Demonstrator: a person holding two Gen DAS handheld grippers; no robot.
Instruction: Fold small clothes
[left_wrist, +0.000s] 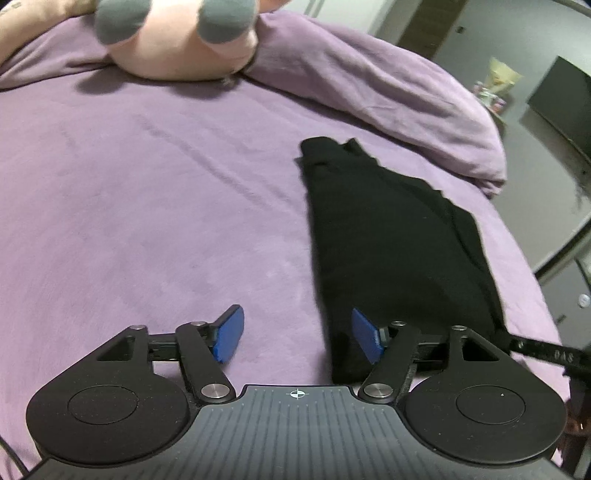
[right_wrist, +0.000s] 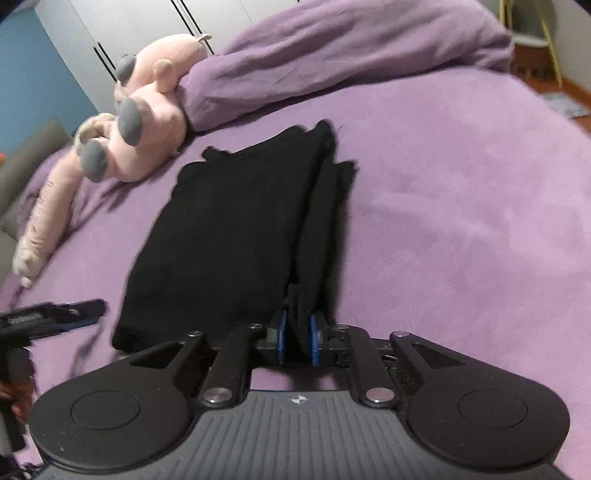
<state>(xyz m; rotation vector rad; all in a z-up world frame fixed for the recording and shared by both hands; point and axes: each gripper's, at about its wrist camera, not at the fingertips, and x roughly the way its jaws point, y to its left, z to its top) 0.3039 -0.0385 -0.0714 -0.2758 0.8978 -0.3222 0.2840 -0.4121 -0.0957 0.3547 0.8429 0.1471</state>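
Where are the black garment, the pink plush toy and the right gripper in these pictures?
black garment (right_wrist: 229, 236): right wrist view, on its flat folded panel.
pink plush toy (right_wrist: 155, 122): right wrist view, on its pink body.
right gripper (right_wrist: 298, 338): right wrist view, midway between its blue pads, pinching fabric.

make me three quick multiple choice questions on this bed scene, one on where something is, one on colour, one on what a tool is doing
1. Where does the pink plush toy lie?
A. on the garment
B. beyond the garment, by the rolled blanket
C. on the floor

2. What colour is the garment on the bed cover?
A. black
B. white
C. red

3. What is the right tool doing?
A. hanging open over bare cover
B. gripping the plush toy
C. pinching the garment's near edge

Answers:
1 B, the toy rests past the garment's far end, against the blanket.
2 A, the cloth is black on purple in both views.
3 C, black fabric sits bunched between the blue pads, while the left tool stands open with nothing between its pads.
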